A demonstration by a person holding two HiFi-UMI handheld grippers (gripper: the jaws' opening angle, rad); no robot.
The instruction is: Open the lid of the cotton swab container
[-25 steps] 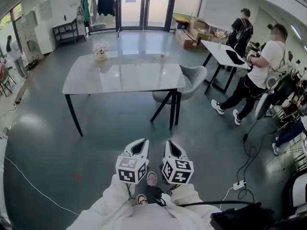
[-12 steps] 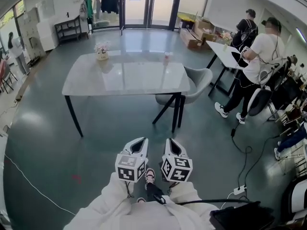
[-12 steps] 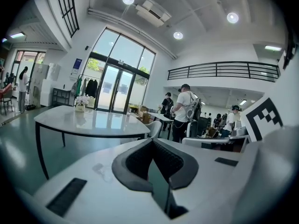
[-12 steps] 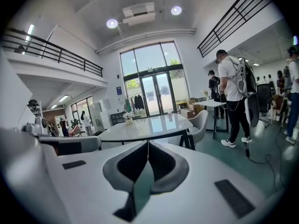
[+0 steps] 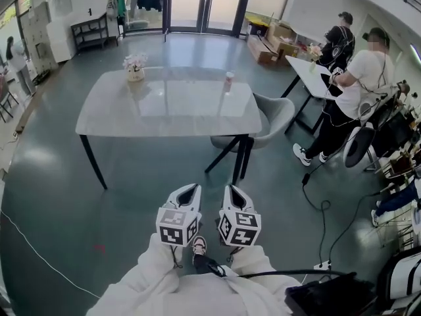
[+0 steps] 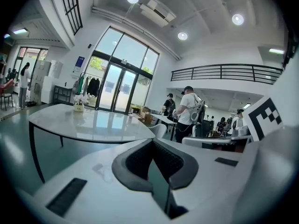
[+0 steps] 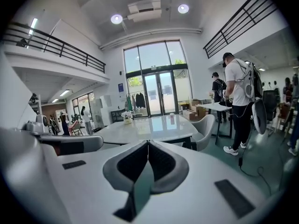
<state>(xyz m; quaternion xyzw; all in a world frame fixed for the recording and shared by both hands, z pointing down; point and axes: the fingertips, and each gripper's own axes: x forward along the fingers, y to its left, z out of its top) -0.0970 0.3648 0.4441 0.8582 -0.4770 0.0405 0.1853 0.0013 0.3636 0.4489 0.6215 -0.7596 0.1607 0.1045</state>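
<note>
Sleeves (image 5: 148,285) of pale cloth fill the bottom of the head view. Just ahead of them the left gripper (image 5: 189,191) and the right gripper (image 5: 232,192) ride side by side, close but apart, over green floor (image 5: 118,196). Each gripper's own view shows its jaws pressed together with nothing between them.

Beyond a stretch of floor stands the grey table (image 5: 164,107), with a grey chair (image 5: 271,110) at its right end. Near the table's far right edge stands a small upright cylinder, most likely the cotton swab container (image 5: 228,81); its lid cannot be made out at this range. A pot of flowers (image 5: 135,66) sits well apart from it at the far left corner. Farther off, two people (image 5: 362,78) stand at a white desk (image 5: 309,71).

The step in hand looks like the approach, since neither gripper is near the container. The next move calls for reaching the table's right side. Both pairs of jaws must then spread, one to steady the body and one to take the lid.

Against the earlier pictures, the table lies nearer and larger, and the chair has drawn closer. Both grippers are closed as tightly as before.
</note>
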